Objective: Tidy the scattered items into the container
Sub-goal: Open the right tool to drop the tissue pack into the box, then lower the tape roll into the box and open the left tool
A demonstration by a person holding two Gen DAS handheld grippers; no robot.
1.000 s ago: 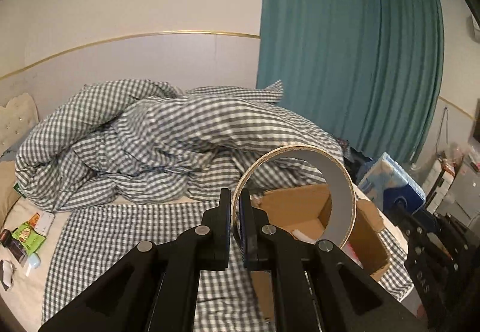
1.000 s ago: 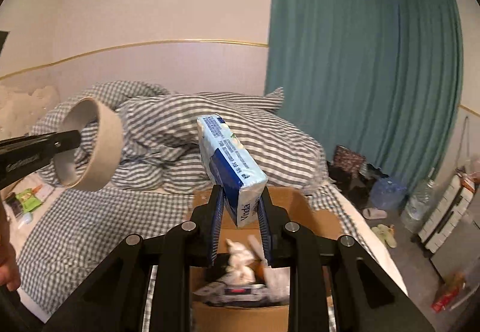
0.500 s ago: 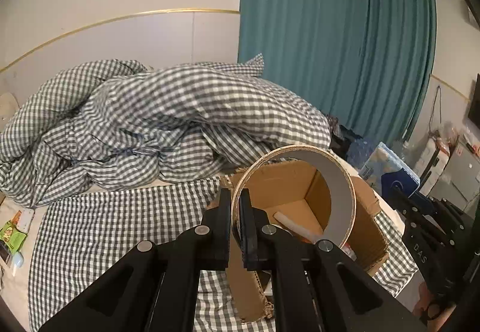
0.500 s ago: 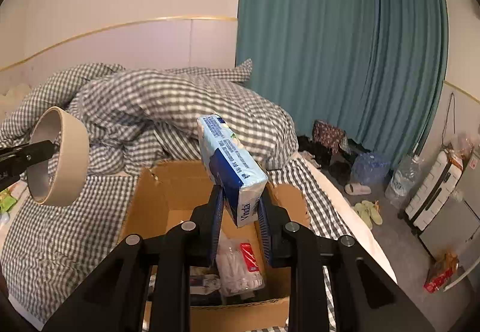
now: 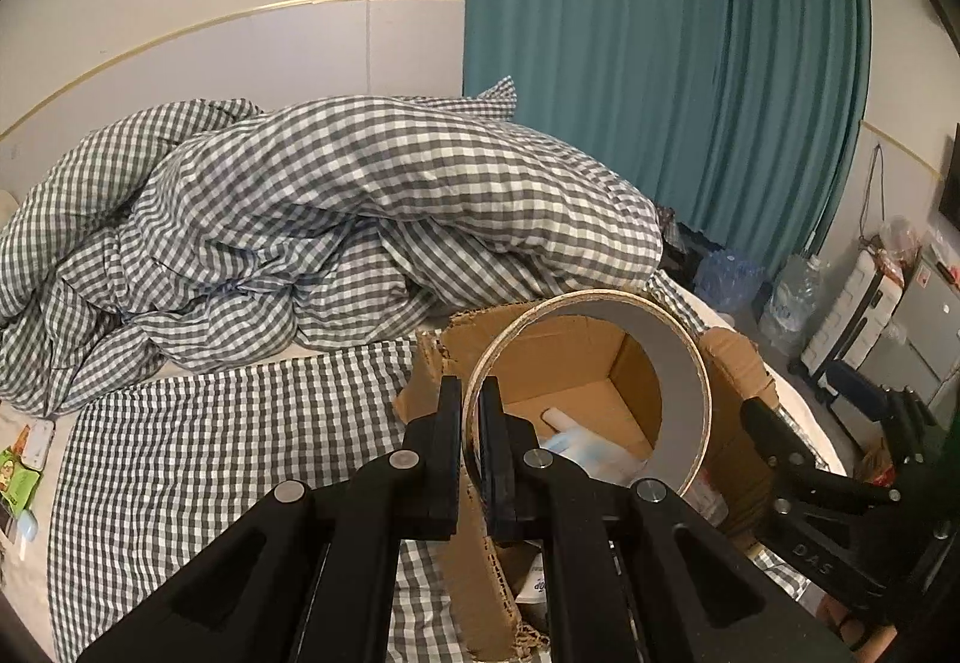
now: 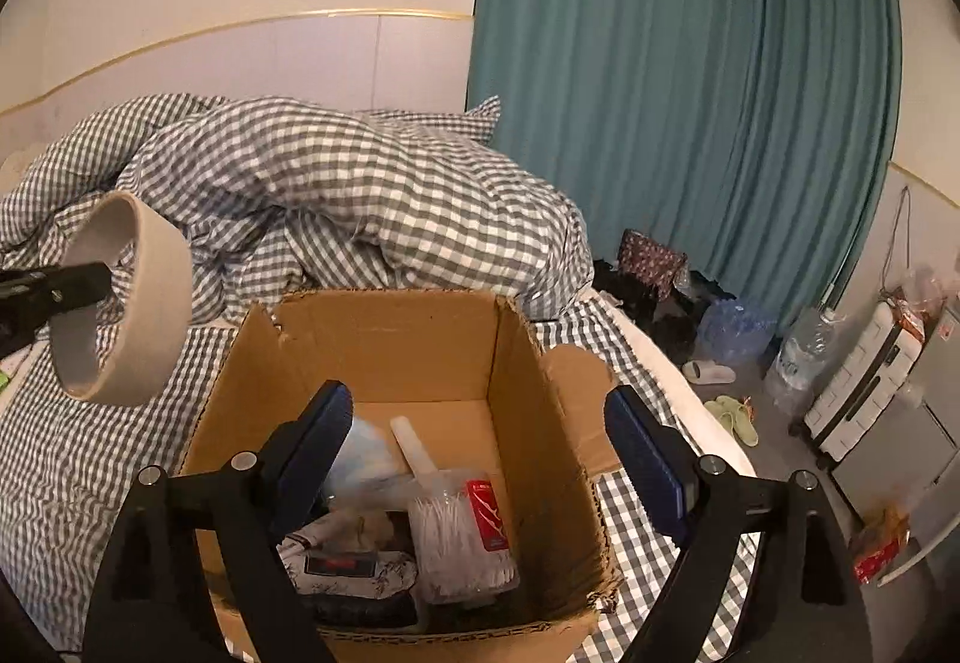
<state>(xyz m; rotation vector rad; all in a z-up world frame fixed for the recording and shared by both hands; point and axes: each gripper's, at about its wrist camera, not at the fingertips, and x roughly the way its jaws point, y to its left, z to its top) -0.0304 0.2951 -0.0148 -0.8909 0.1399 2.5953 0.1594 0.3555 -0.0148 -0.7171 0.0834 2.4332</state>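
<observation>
My left gripper (image 5: 472,399) is shut on the rim of a wide beige tape roll (image 5: 672,363), held upright over the near left corner of the open cardboard box (image 5: 576,345). In the right wrist view the tape roll (image 6: 150,303) hangs left of the box (image 6: 384,327). My right gripper (image 6: 480,405) is over the box, its jaws opening wide with nothing between them. The pale blue tissue pack (image 6: 366,459) lies inside the box beside a bag of cotton swabs (image 6: 462,543) and a white tube (image 6: 414,447).
A crumpled checked duvet (image 5: 336,219) is heaped behind the box on the bed. Snack packets (image 5: 18,471) lie at the bed's left edge. Right of the bed are a teal curtain (image 6: 690,123), slippers (image 6: 732,417), water bottles (image 6: 732,327) and a white suitcase (image 6: 864,381).
The right gripper has opened and the tissue pack has dropped out of it into the box. Both grippers have moved closer to the box and lower.
</observation>
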